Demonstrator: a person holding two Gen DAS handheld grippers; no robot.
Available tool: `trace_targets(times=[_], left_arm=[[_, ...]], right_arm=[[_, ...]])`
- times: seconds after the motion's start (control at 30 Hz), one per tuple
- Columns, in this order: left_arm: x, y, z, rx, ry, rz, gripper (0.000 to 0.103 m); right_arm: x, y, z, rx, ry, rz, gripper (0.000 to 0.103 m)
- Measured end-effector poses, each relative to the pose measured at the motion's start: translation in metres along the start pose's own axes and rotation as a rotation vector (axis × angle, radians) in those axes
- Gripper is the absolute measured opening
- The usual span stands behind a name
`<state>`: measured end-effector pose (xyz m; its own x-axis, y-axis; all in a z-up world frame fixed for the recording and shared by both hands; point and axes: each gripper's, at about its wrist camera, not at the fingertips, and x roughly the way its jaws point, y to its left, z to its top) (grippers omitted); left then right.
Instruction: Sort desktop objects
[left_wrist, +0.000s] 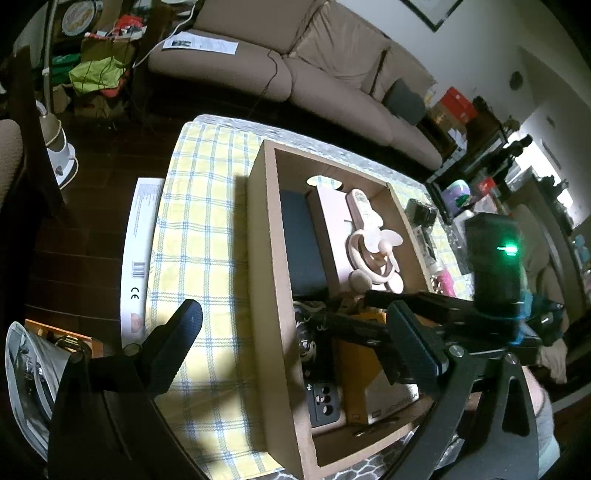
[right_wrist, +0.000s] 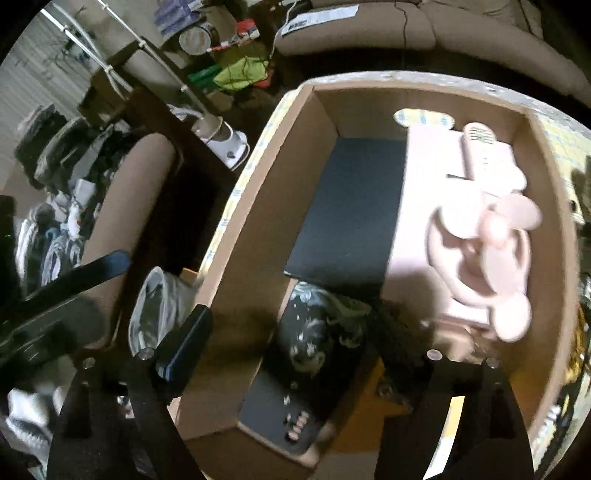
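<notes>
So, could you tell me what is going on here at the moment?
A person with a gripper in each hand is sorting desk items into a cardboard box on a checked tablecloth. The box already holds a pink handheld fan, a dark notebook and a pink box. Both the left gripper and right gripper are open and empty.

Beige sofa (left_wrist: 332, 74) runs along the far side, a white paper sheet (left_wrist: 201, 43) lying on its left seat cushion. Left of the sofa, a heap of green bags (left_wrist: 94, 74); below that, a white lamp base (left_wrist: 61, 157) stands on dark floor (left_wrist: 85, 236).
</notes>
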<state>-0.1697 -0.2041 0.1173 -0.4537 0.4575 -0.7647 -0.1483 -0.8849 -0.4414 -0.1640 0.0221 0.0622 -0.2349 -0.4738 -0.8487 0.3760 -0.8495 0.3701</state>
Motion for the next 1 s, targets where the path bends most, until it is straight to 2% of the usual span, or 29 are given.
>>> trace_targets(times=[0.17, 0.23, 0.33, 0.63, 0.73, 0.87, 1.0], left_arm=[[0.002, -0.012, -0.006, 0.044, 0.013, 0.005, 0.103], [0.003, -0.022, -0.012, 0.085, 0.021, 0.014, 0.103], [0.008, -0.037, -0.021, 0.140, 0.038, 0.038, 0.103], [0.018, -0.072, -0.036, 0.221, 0.036, 0.119, 0.103], [0.019, -0.071, -0.041, 0.197, 0.035, 0.117, 0.103], [0.014, -0.056, -0.042, 0.109, 0.036, 0.065, 0.103], [0.010, -0.050, -0.041, 0.090, 0.041, 0.043, 0.103]], right_arm=[[-0.028, -0.005, -0.015, -0.011, -0.033, -0.034, 0.093], [-0.034, -0.002, -0.022, -0.025, -0.039, -0.073, 0.094], [-0.041, -0.005, -0.032, -0.040, -0.046, -0.115, 0.098], [-0.053, -0.022, -0.062, -0.044, -0.051, -0.157, 0.103], [-0.060, -0.026, -0.071, -0.029, -0.061, -0.161, 0.103], [-0.073, -0.031, -0.073, -0.006, -0.092, -0.116, 0.103], [-0.076, -0.025, -0.067, -0.048, -0.109, -0.099, 0.103]])
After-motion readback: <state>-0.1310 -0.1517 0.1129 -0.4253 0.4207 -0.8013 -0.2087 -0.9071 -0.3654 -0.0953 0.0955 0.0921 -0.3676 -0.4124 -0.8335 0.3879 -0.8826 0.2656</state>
